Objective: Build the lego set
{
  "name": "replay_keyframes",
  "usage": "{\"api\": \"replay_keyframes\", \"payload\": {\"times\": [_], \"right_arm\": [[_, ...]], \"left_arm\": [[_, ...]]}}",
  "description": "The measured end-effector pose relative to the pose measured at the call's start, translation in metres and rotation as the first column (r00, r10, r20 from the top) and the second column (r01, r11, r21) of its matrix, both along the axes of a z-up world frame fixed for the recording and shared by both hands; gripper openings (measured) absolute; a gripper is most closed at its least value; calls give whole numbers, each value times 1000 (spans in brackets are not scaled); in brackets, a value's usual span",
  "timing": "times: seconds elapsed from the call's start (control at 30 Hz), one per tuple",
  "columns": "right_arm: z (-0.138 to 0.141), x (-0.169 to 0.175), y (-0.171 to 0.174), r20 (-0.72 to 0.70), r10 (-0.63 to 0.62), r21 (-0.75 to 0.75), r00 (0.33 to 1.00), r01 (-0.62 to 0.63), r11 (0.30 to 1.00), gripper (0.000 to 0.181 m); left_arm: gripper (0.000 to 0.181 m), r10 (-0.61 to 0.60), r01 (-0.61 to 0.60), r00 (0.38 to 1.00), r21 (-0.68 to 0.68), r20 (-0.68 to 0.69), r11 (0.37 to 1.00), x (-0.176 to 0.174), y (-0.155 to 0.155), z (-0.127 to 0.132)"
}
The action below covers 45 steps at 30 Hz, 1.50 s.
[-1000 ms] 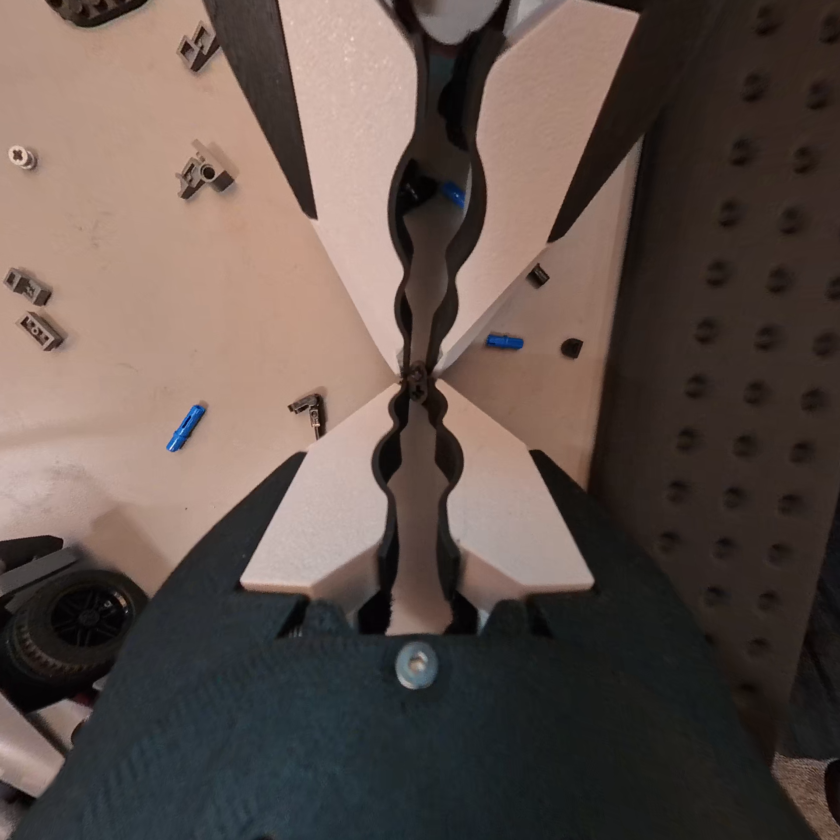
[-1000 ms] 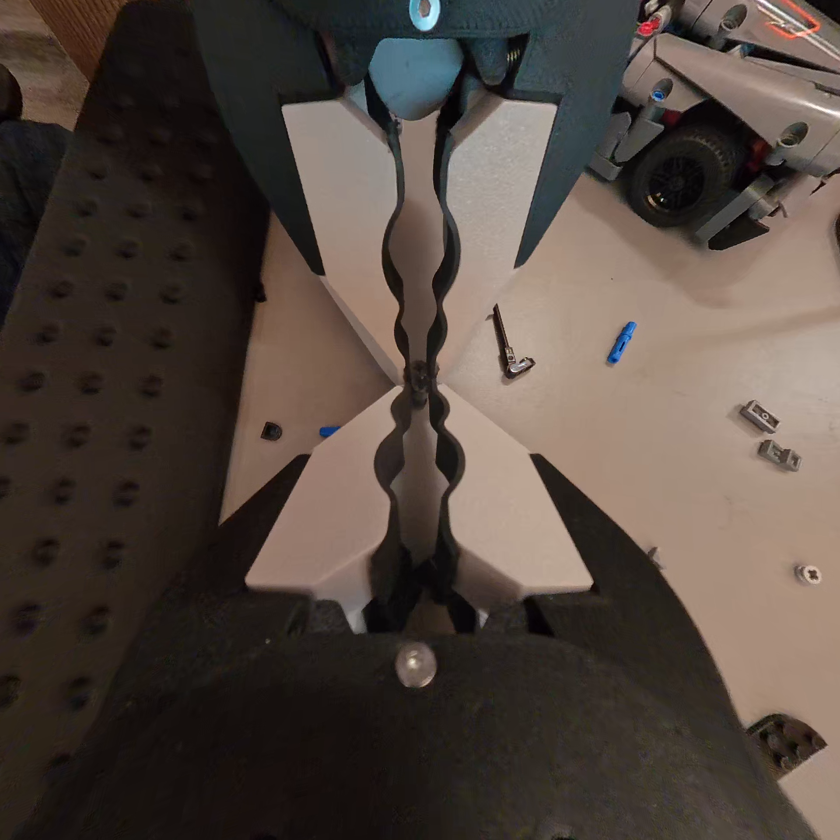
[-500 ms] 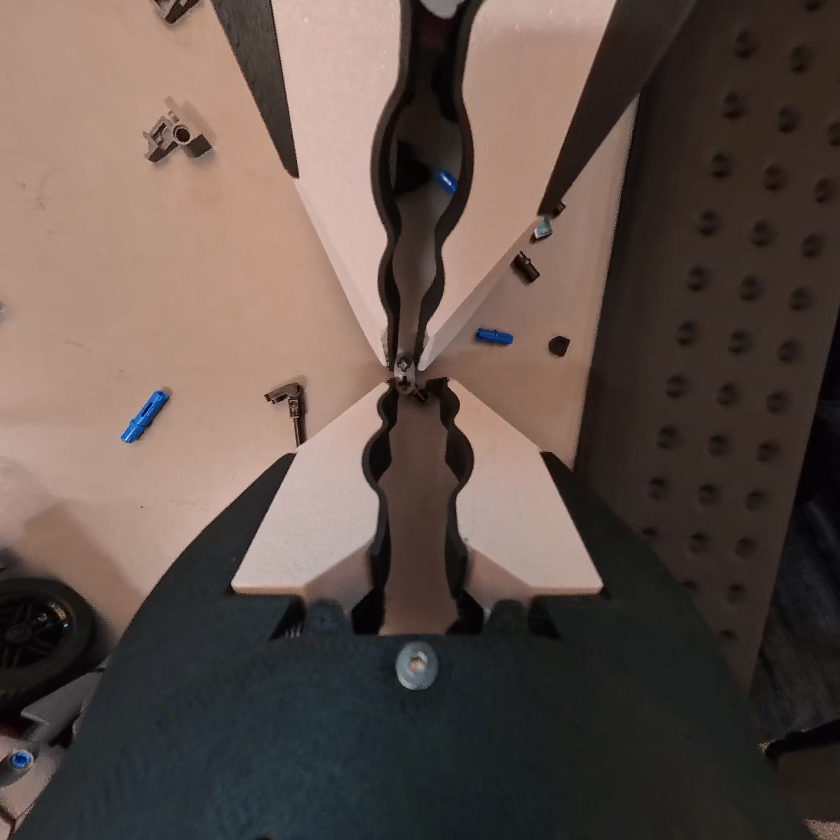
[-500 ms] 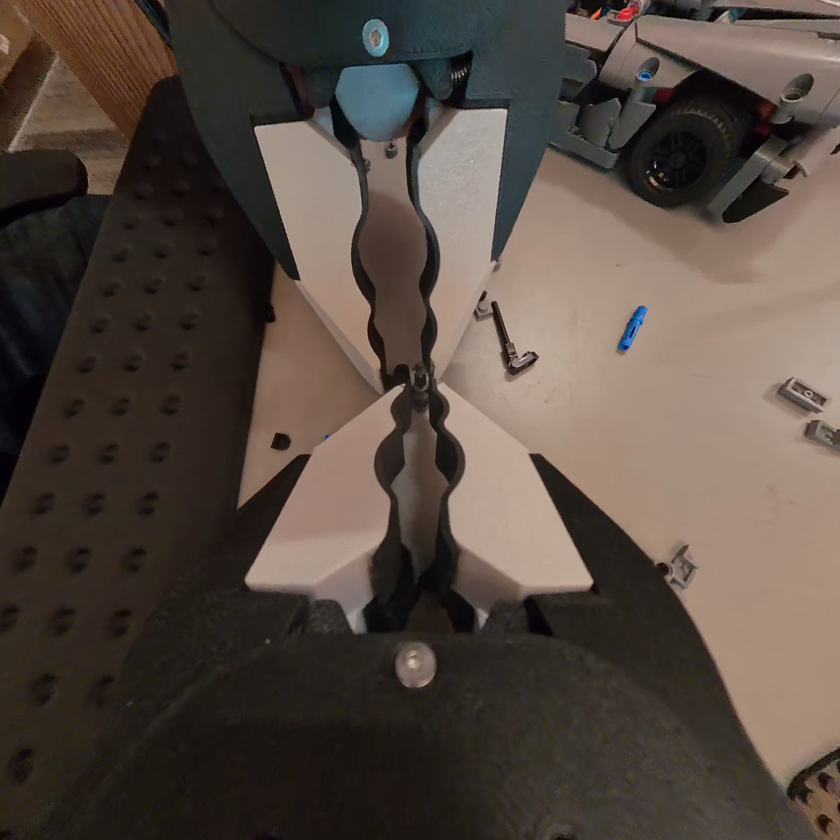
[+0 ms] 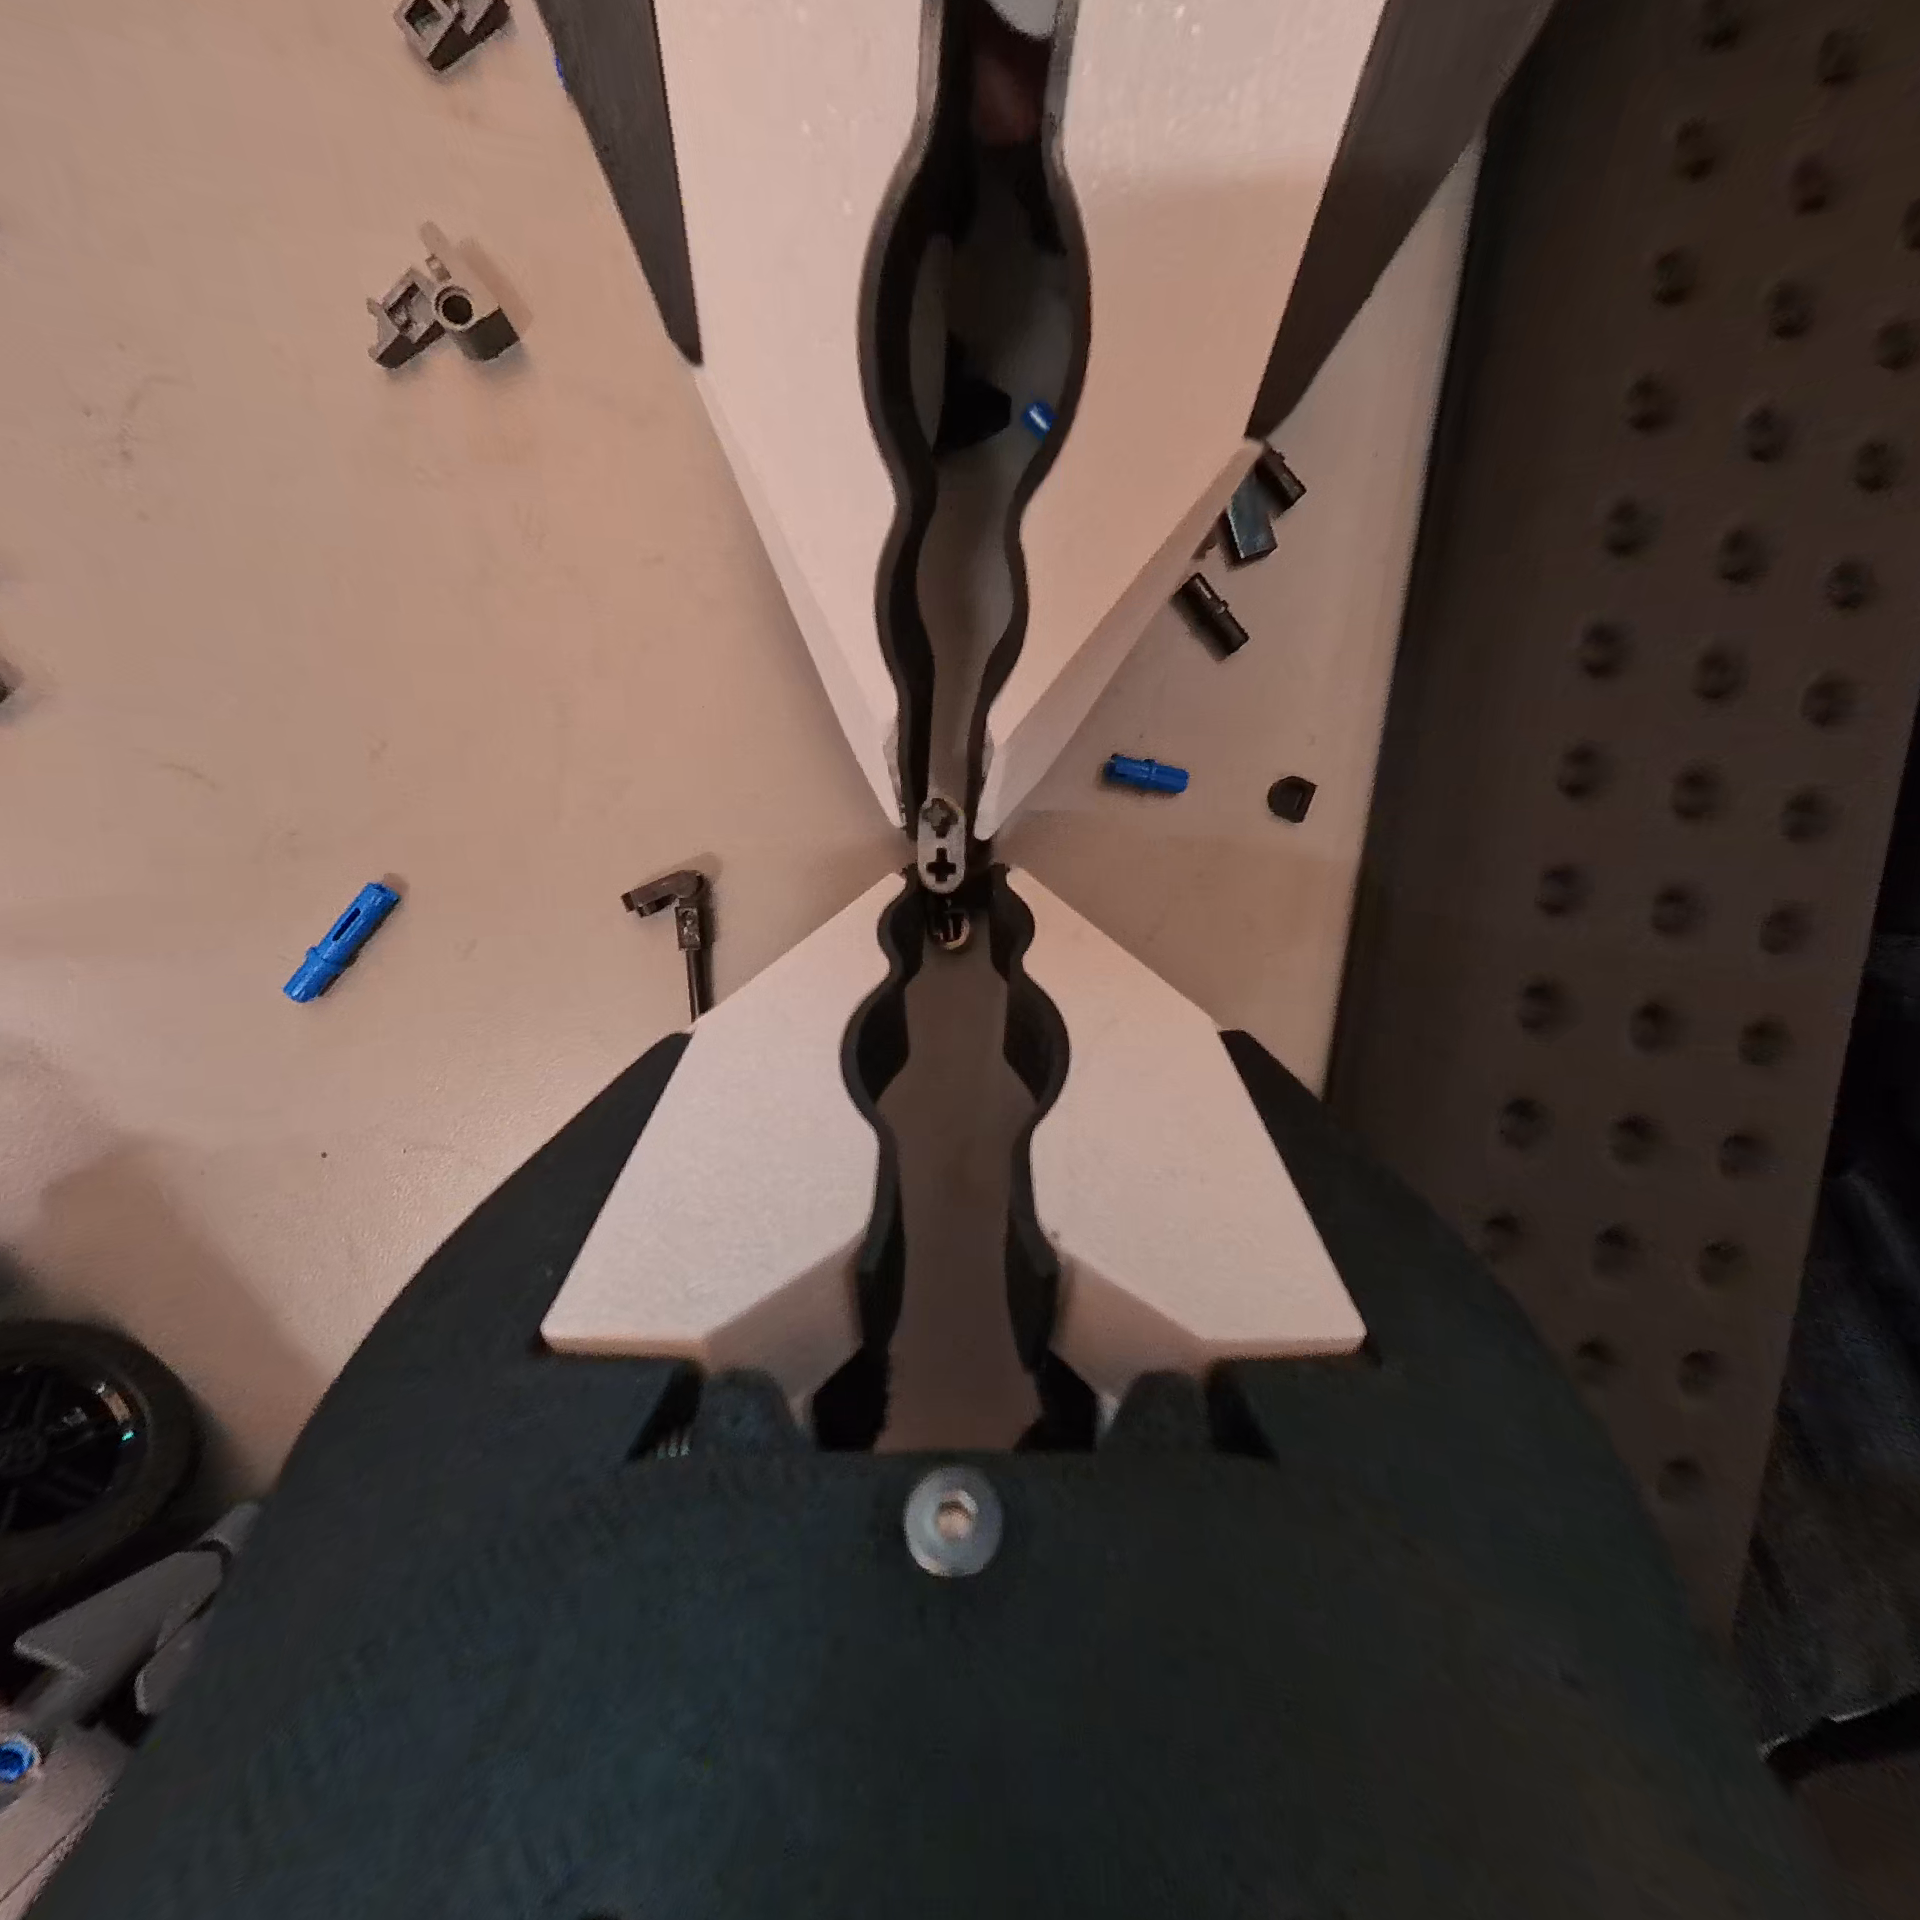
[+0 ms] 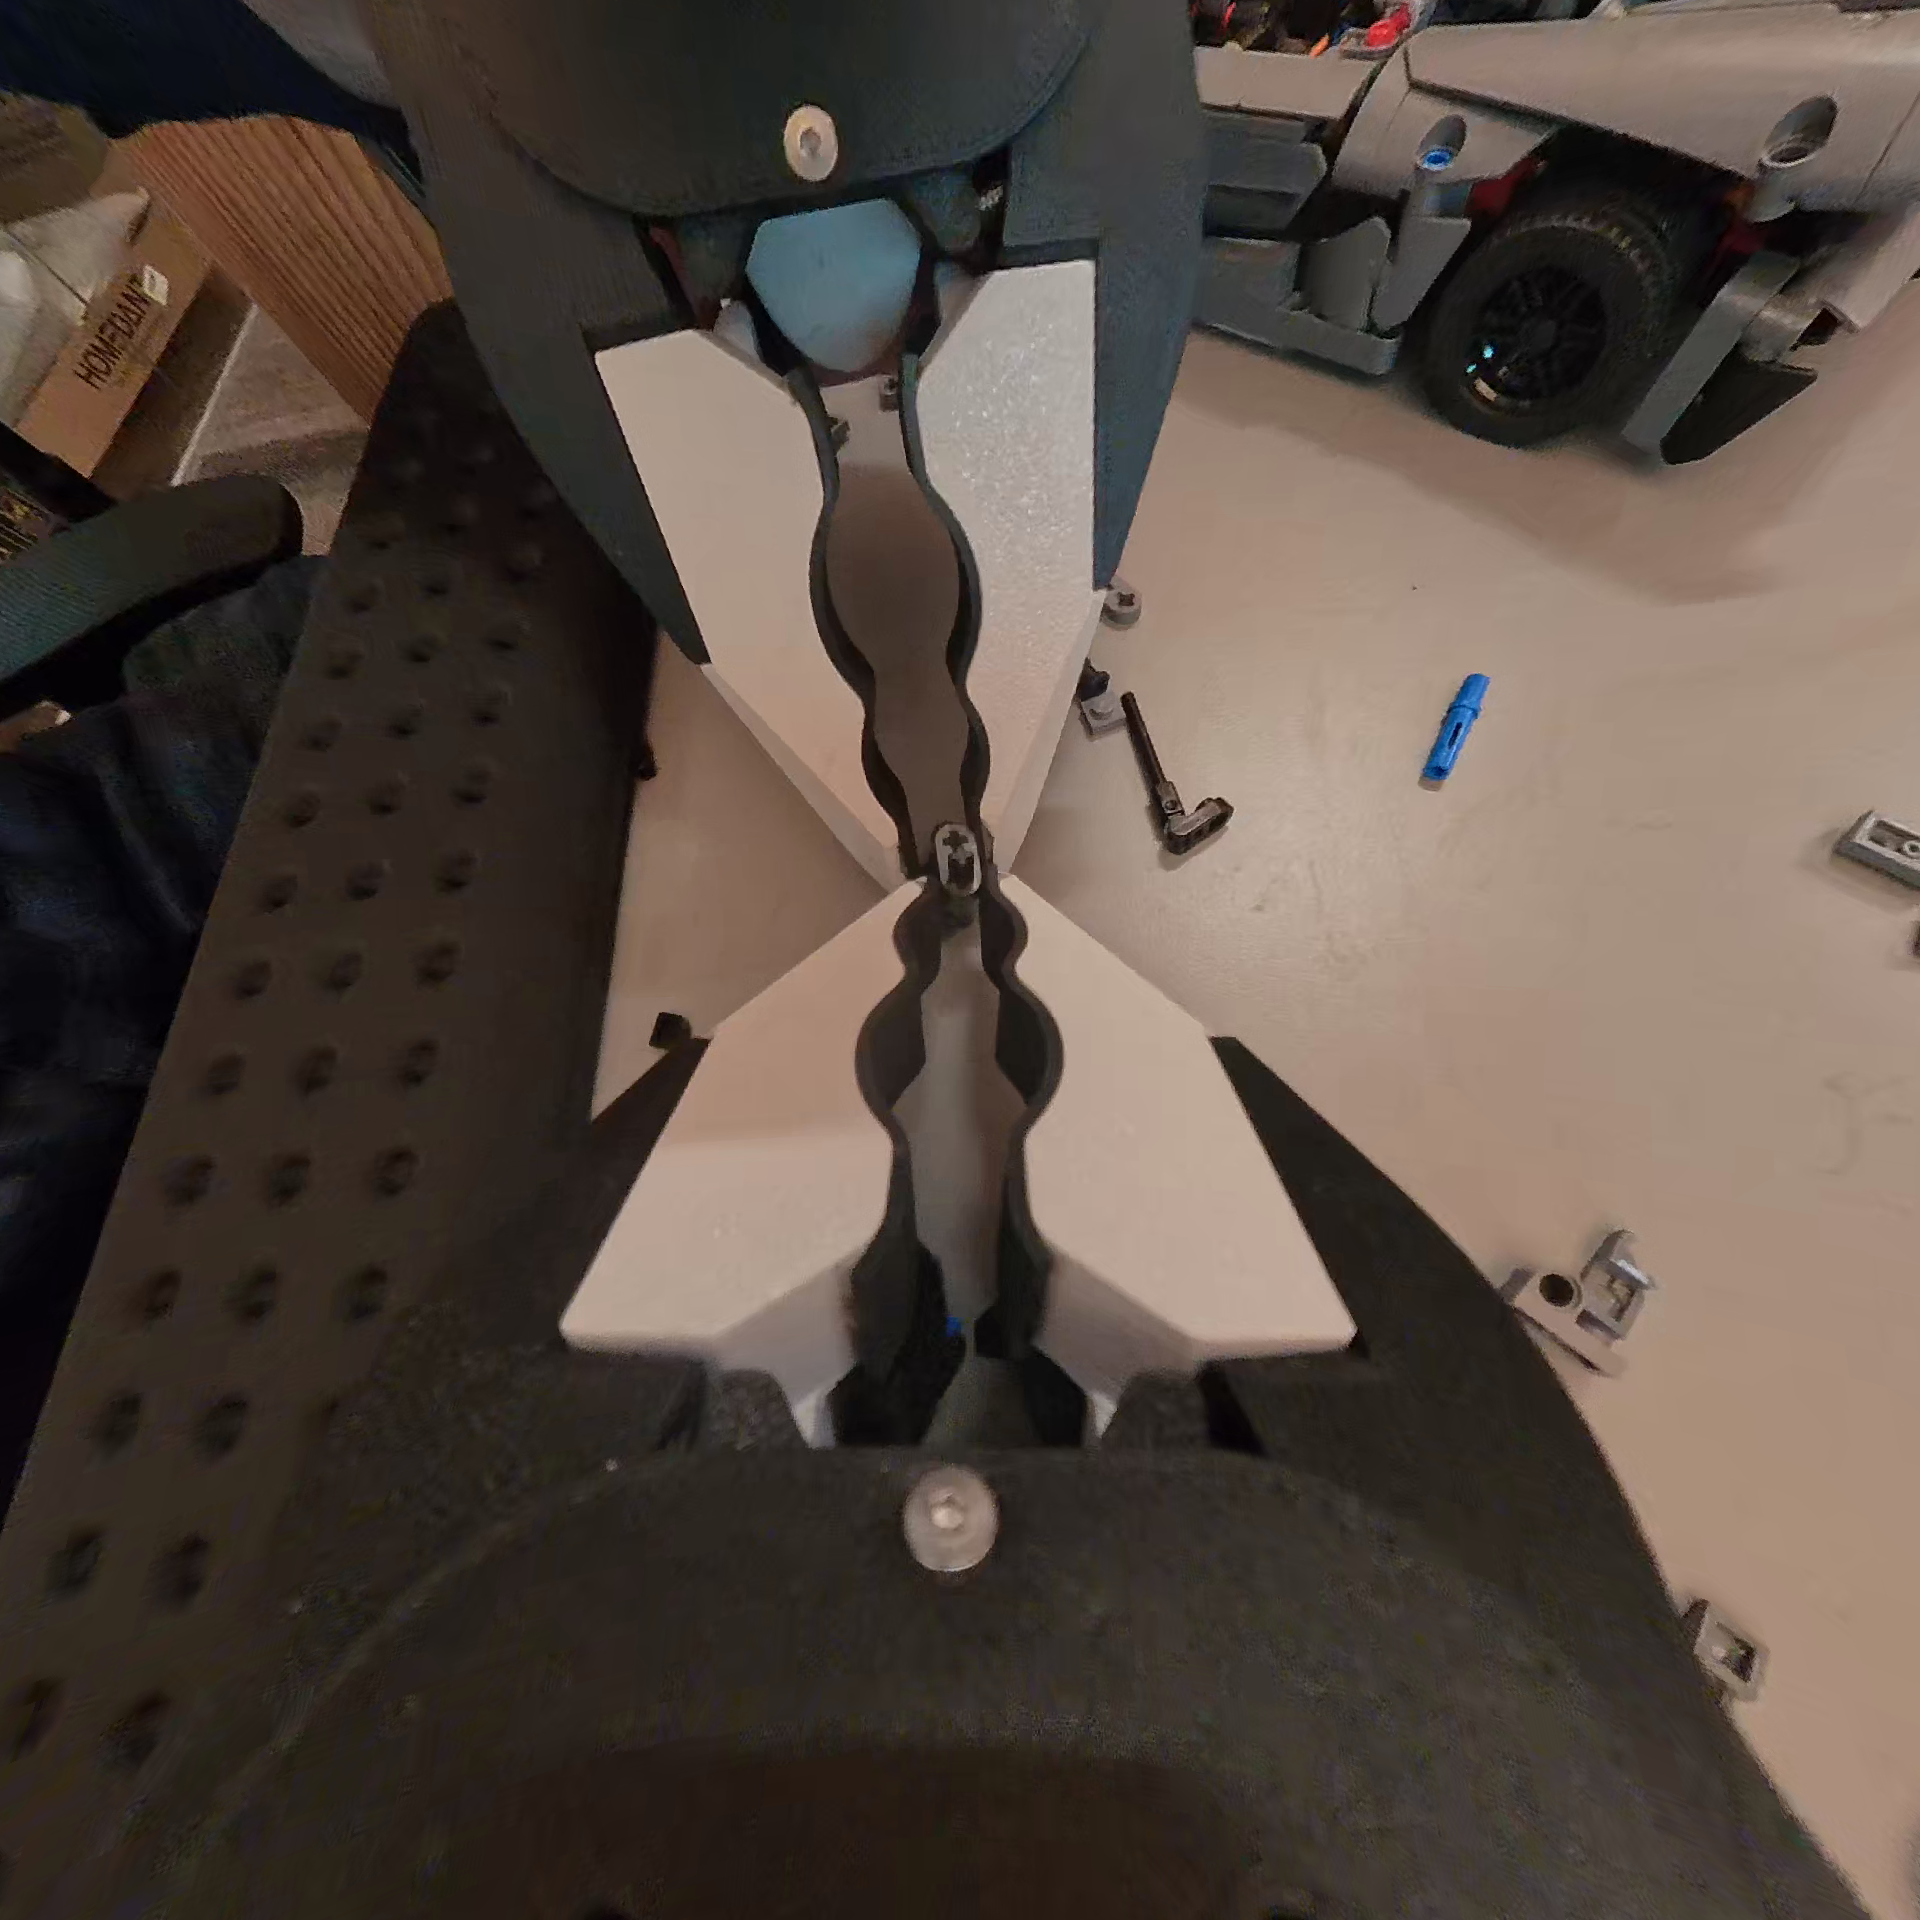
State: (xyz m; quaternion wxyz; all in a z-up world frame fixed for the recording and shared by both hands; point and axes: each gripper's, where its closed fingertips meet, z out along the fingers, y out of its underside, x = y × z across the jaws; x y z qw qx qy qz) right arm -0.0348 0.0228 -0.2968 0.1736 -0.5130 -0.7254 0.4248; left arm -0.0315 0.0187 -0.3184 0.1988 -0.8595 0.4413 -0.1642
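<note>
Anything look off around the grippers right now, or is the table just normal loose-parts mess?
Nothing stands out. The left gripper and right gripper meet tip to tip on a small grey connector; loose pieces lie scattered on the table, none visibly broken.

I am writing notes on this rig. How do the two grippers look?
Both look alike. The left gripper and the right gripper each have a rough black body with one silver screw, two pale wedge-shaped fingers and wavy black pads. No cables or sleeves show.
</note>
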Motion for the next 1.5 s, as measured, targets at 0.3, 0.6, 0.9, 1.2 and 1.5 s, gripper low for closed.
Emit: {"api": "replay_keyframes", "payload": {"times": [0.3, 0.6, 0.9, 1.2, 1.5], "right_arm": [[-2, 1, 2, 14, -9, -1, 1000, 10, 1000, 5], [3, 0, -1, -12, -5, -9, 1000, 5, 1000, 5], [4, 0, -3, -21, 0, 22, 1000, 0, 1000, 5], [3, 0, -4, -24, 19, 99, 1000, -16, 995, 7], [2, 1, 0, 1, -14, 48, 1000, 14, 999, 4]], "left_arm": [[22, 31, -31, 1000, 8, -5, 999, -3, 0, 4], [9, -2, 2, 1000, 44, -15, 999, -3, 1, 4], [6, -22, 21, 1000, 70, 18, 997, 1, 2, 12], [6, -33, 34, 999, 56, -7, 998, 2, 0, 8], [6, 0, 0, 1000, 42, -5, 999, 1, 2, 4]]}}
